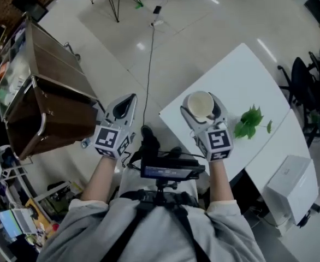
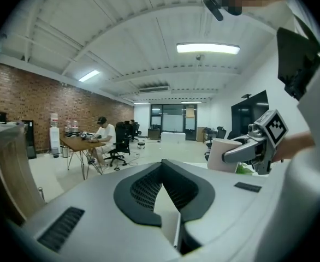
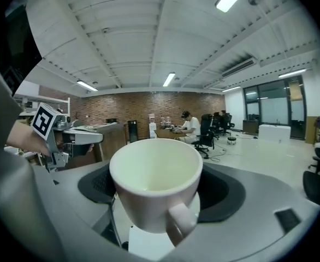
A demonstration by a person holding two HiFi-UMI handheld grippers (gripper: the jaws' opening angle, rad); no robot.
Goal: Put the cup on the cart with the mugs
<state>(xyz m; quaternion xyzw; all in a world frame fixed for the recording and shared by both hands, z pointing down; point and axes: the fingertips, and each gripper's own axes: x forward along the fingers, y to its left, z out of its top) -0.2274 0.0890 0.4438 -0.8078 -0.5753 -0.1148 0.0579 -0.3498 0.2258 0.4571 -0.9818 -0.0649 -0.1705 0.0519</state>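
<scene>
The cup [image 1: 199,105] is clamped between the jaws of the right gripper [image 1: 202,109] and is held upright above the near corner of the white table [image 1: 242,72], just inside its two edges. In the right gripper view the cup [image 3: 155,182] is seen cream and empty, its handle turned back toward the camera.

The left gripper [image 1: 129,100] is held to the left of that table corner, over bare floor; its jaws are brought together at the tips with nothing between them.

The cart [image 1: 51,105], brown with a metal frame, is found well left of the table. Pale open floor is left between the two, crossed by a black cable [image 1: 149,64] running away from the table's corner.

A leafy green sprig [image 1: 251,123] is laid on the table beside the right gripper.

Black-and-white square markers are carried on both grippers' cubes; other print cannot be read.
</scene>
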